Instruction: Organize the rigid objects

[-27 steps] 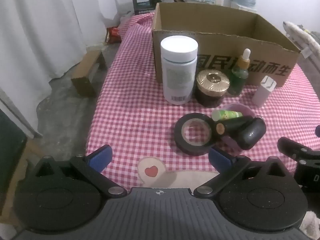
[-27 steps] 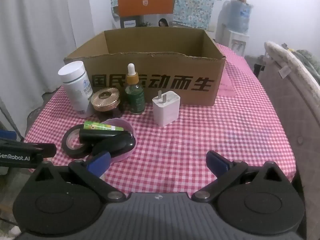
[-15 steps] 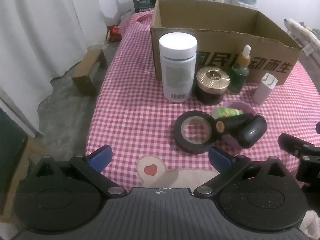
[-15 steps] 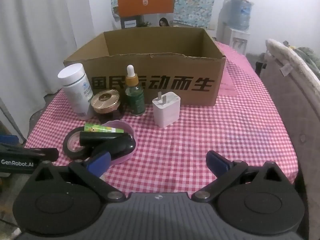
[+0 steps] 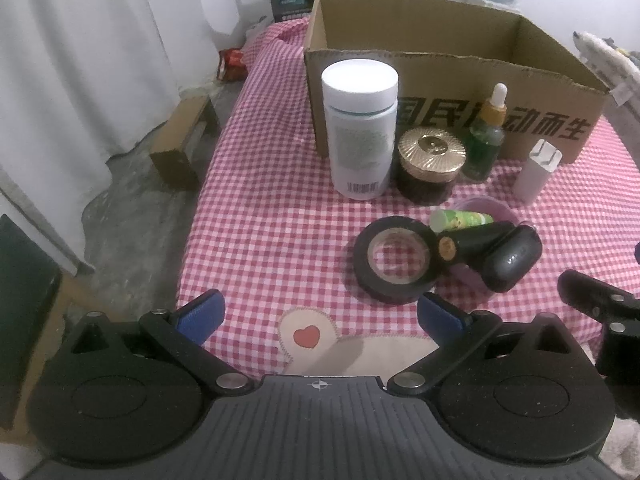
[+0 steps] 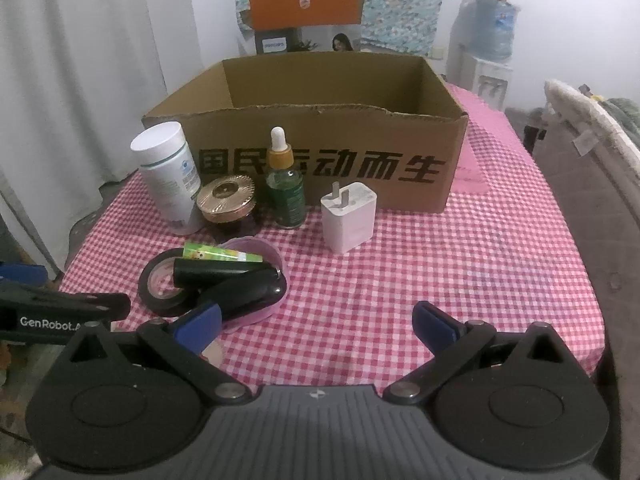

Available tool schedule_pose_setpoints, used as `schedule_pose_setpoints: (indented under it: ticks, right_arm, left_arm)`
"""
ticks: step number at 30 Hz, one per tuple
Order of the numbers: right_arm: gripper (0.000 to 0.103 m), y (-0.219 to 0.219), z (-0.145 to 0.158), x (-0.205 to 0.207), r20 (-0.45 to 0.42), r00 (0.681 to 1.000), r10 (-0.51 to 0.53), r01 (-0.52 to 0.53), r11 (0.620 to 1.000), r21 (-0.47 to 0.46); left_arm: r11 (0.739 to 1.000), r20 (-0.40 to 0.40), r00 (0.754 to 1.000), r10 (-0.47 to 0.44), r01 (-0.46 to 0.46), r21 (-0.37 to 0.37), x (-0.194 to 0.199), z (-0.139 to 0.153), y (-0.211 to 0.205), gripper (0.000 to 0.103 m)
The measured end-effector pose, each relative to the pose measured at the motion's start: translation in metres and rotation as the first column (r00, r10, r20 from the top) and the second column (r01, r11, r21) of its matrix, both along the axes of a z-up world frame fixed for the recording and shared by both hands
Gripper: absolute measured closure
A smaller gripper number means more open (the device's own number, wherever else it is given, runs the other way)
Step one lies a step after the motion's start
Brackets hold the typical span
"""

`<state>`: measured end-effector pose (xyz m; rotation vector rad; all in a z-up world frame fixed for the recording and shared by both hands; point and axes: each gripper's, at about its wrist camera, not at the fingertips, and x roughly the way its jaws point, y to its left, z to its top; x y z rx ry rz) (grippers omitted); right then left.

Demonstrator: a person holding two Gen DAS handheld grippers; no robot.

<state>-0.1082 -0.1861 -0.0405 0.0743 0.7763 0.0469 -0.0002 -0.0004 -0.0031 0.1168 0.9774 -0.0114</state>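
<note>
1. Both pairs of fingers stand spread as wide as they go, with nothing between them: the left gripper (image 5: 320, 314) hangs over the near edge of the table (image 5: 272, 216), above a heart patch (image 5: 306, 335) on the checked cloth, and the right gripper (image 6: 316, 322) hangs over the near edge further to the right, over bare cloth.
2. Nearest the left gripper lies a roll of black tape (image 5: 394, 266), flat on the cloth.
3. Touching the tape's right side is a pink shallow dish (image 6: 256, 246) that holds a black tube (image 6: 218, 273), a green tube (image 6: 222, 255) and a black oval case (image 5: 512, 258), all lying on their sides.
4. Beyond these stands a row of upright things, just in front of the box:
   - a white bottle (image 5: 360, 128) at the left end;
   - a dark jar with a gold lid (image 5: 430, 164) just beside it;
   - a green dropper bottle (image 6: 285, 186) next;
   - a white plug adapter (image 6: 349, 216) at the right end, prongs up, a little nearer than the rest.
5. Behind the row sits an open cardboard box (image 6: 320, 160) with black characters on its front wall; its inside looks bare as far as it shows.
6. Past the far edge stands an orange and dark carton (image 6: 306, 12), and a water dispenser (image 6: 490, 44) stands at the far right.
</note>
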Motion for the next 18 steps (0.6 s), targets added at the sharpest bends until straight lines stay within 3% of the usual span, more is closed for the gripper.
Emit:
schedule_pose_setpoints:
  ticks: [18]
  right_arm:
    - [0.0, 0.0031, -0.0002, -0.0007, -0.001, 1.0, 0.023, -0.023, 1.0, 0.011]
  left_arm:
    - [1.0, -0.013, 1.0, 0.005, -0.005, 0.004, 0.0011, -0.0012, 0.0018, 0.0]
